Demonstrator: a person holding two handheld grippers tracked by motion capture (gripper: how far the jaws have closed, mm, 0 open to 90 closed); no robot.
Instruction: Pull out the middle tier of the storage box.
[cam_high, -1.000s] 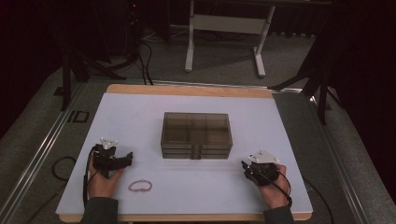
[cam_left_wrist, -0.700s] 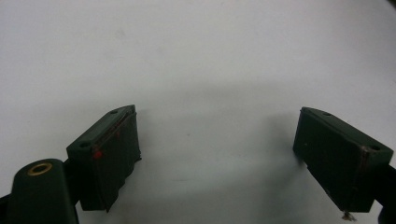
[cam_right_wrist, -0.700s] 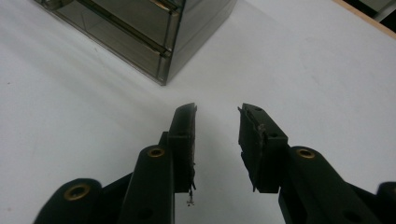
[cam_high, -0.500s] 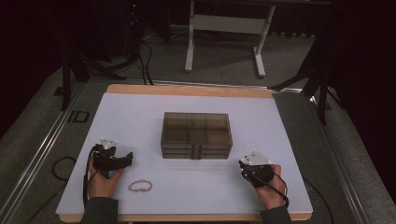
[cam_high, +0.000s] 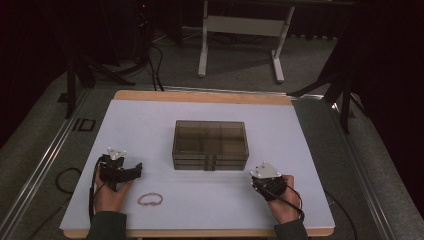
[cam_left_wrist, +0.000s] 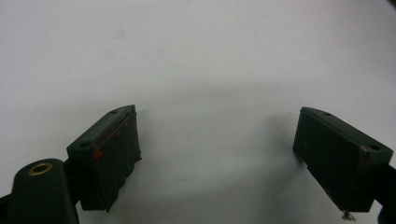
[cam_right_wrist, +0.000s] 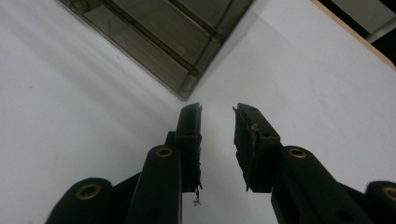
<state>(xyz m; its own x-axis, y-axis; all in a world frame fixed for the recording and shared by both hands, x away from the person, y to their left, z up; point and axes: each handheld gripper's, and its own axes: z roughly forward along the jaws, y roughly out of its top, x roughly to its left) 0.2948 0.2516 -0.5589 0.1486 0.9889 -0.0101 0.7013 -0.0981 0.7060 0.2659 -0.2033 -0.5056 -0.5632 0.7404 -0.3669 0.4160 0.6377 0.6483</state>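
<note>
Against the earlier frames, the right gripper (cam_high: 260, 181) had slid a little toward the box (cam_high: 210, 144), and its jaws had just been closing, with nothing between them. In the right gripper view they stood narrowly apart over bare table (cam_right_wrist: 70, 140), released, pointing at the box's near corner (cam_right_wrist: 187, 93) without touching it. The left gripper (cam_high: 131, 171) lay where it had been, its jaws wide apart and released over the white surface (cam_left_wrist: 201, 70), gripping nothing. The band (cam_high: 150, 199) had not shifted either; it lay just right of the left hand (cam_high: 111, 192), well apart from the box.

The box was a smoky, see-through plastic case, rectangular and flat-topped, with thin dividers making compartments and shallow drawer fronts on its near side. It sat mid-table. The band was a thin pinkish loop, slightly pinched into an oval. The tabletop was matte white with a pale wooden edge (cam_high: 200, 96). The pads (cam_left_wrist: 112, 154) were dark, blocky and scuffed.
</note>
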